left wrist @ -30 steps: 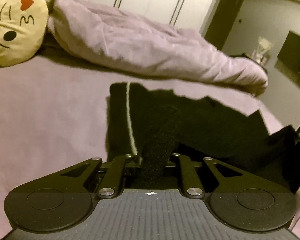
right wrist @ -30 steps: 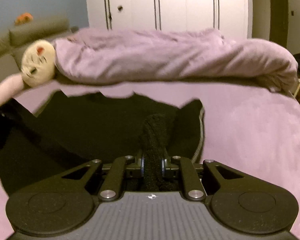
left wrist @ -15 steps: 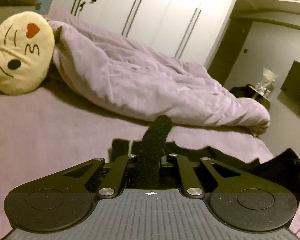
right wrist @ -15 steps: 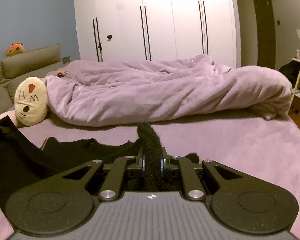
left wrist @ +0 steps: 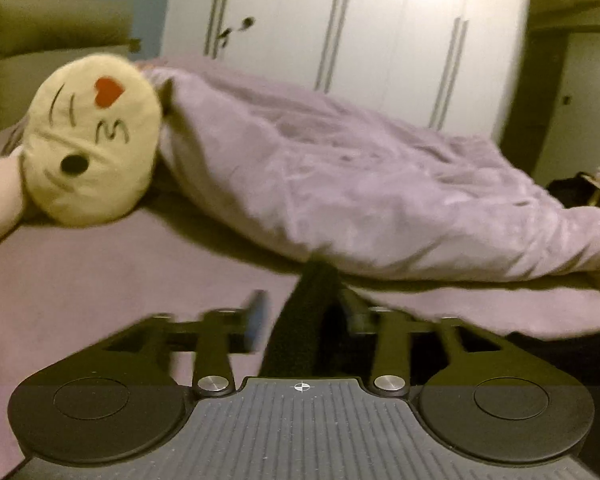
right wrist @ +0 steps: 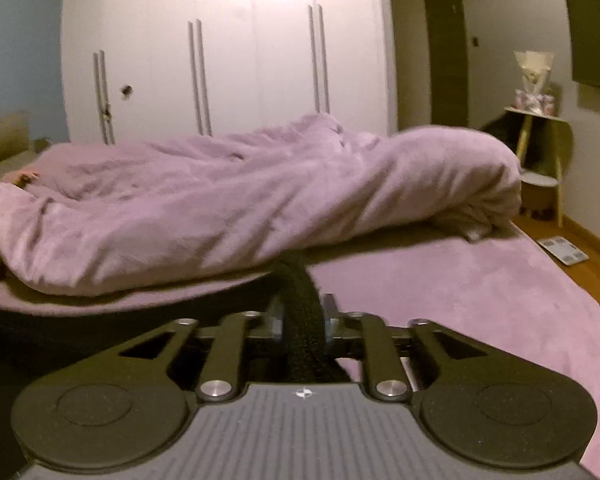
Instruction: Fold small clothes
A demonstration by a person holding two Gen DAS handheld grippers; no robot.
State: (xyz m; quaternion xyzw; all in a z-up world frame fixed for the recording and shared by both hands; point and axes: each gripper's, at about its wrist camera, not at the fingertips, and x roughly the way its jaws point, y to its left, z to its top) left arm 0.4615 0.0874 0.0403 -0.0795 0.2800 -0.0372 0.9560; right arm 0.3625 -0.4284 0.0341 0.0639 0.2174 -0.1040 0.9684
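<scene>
A fold of the black garment stands between the fingers of my left gripper. Its jaws are opening: the left finger is clear of the cloth, and the fold leans toward the right finger. In the right wrist view another bunch of the same black garment fills the gap of my right gripper. Those jaws are starting to open, but both pads still touch the cloth. More of the garment stretches dark to the left, low over the lilac bed sheet.
A rumpled lilac duvet lies across the bed just ahead of both grippers. A yellow face cushion rests at its left end. White wardrobe doors stand behind. A side table and a floor scale are right of the bed.
Both grippers have carried the garment forward toward the duvet and tipped upward, so its spread part has dropped from view. The left jaws have sprung apart; the right jaws have barely widened.
</scene>
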